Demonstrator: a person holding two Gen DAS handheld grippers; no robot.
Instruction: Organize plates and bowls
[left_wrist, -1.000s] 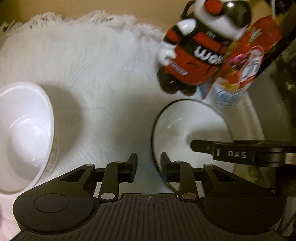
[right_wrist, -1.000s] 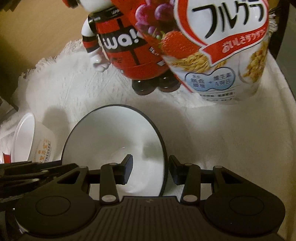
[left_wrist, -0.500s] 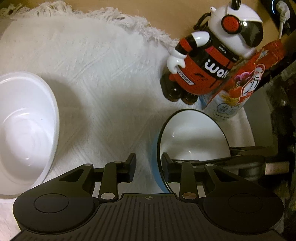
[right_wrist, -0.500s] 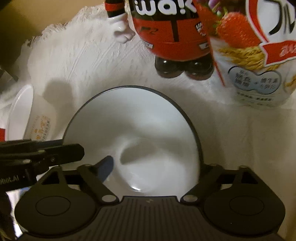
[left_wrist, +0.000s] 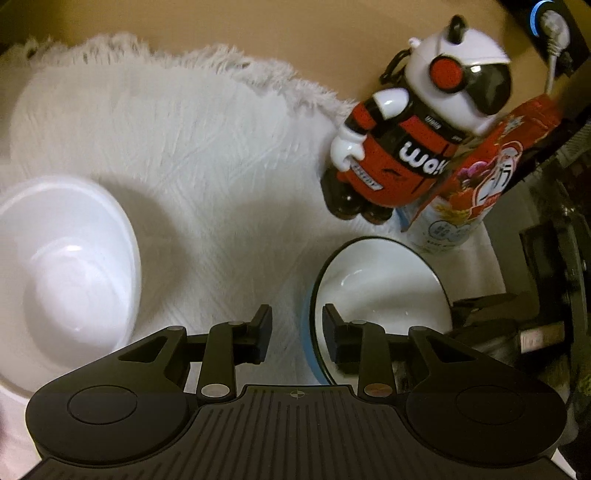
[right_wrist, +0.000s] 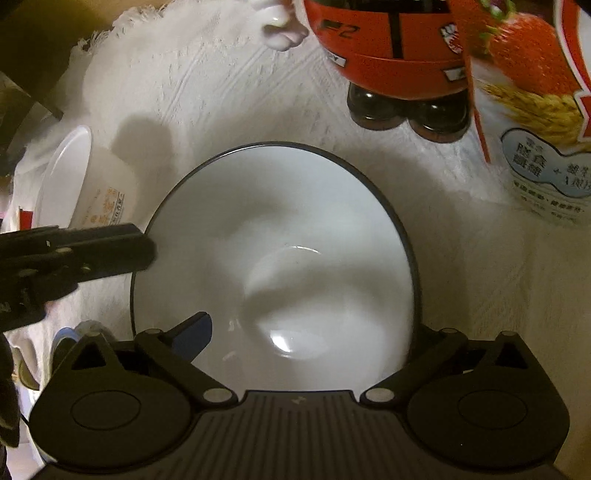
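A white bowl with a dark rim and blue outside (left_wrist: 380, 288) (right_wrist: 280, 251) sits on the white cloth. My left gripper (left_wrist: 294, 330) straddles its left rim, one finger inside and one outside, with a gap still showing. My right gripper (right_wrist: 306, 343) is spread wide around the bowl's near side, left fingertip (right_wrist: 194, 332) inside the bowl, right finger outside the rim. A plain white bowl (left_wrist: 62, 280) (right_wrist: 74, 184) stands to the left.
A red and white robot figure (left_wrist: 410, 147) (right_wrist: 391, 48) and a cereal bag (left_wrist: 476, 184) (right_wrist: 535, 122) stand just behind the dark-rimmed bowl. The fringed white cloth (left_wrist: 192, 147) covers a tan table. Dark clutter lies at the right edge.
My right gripper opened wide and moved in over the dark-rimmed bowl. My left gripper drew back and up a little, keeping the bowl's left rim between its fingers.
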